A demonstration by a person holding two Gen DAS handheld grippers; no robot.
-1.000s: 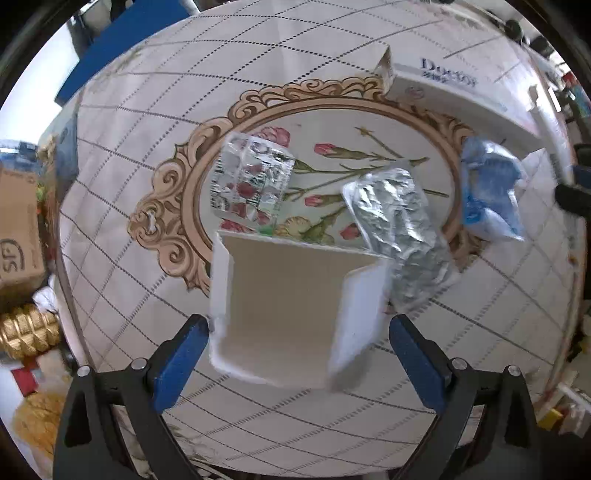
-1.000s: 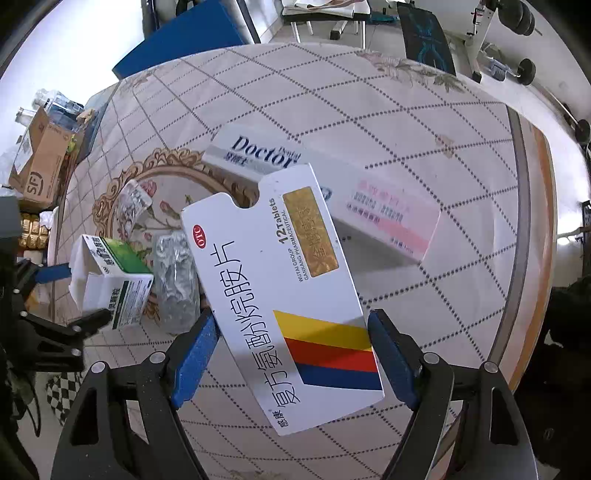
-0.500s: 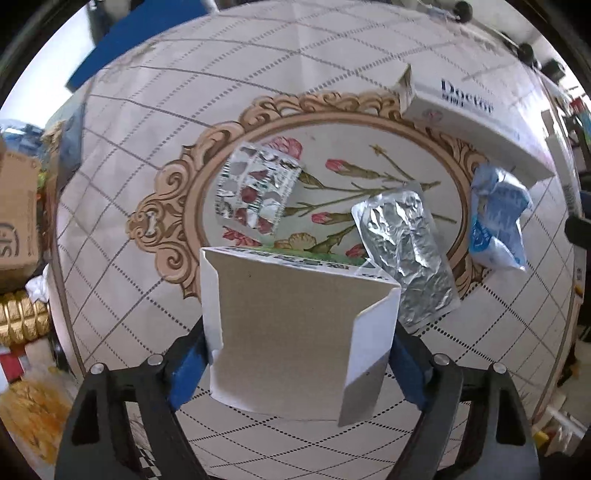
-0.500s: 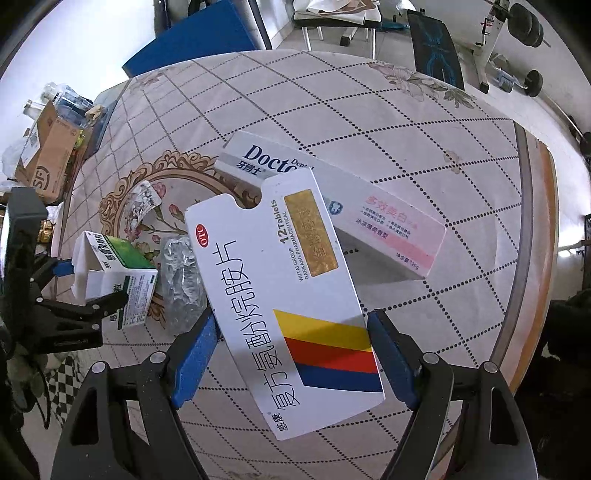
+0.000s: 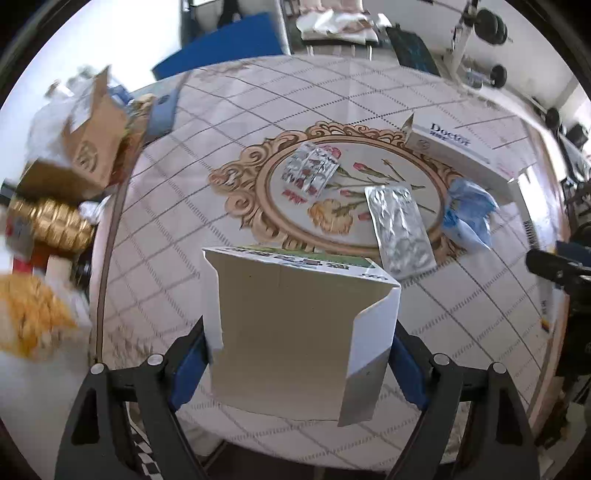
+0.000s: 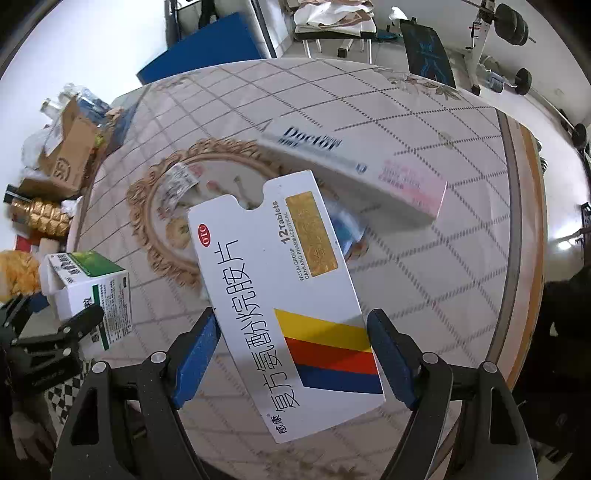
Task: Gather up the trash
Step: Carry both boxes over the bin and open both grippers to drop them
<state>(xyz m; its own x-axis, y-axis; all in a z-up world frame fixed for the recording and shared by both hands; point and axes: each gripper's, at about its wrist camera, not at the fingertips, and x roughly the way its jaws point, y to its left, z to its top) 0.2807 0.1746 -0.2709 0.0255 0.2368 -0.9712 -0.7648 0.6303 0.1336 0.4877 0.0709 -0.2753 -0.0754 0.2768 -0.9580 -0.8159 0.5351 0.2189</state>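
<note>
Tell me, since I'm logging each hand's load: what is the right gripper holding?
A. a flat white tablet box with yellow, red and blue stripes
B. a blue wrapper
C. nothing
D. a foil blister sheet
A: the right gripper has its jaws shut on the striped tablet box.

A round table [image 6: 424, 122] fills the middle, its pale cloth crossed by a dotted diamond grid around an ornate gold-framed flower medallion [image 5: 255, 192]. Beyond it stand a blue panel [image 6: 207, 48], a white wall and exercise gear — a weight bench [image 6: 424, 48] and dumbbells [image 6: 511, 27]. Left, cardboard boxes [image 6: 70, 155] crowd the floor in bright daylight.
</note>
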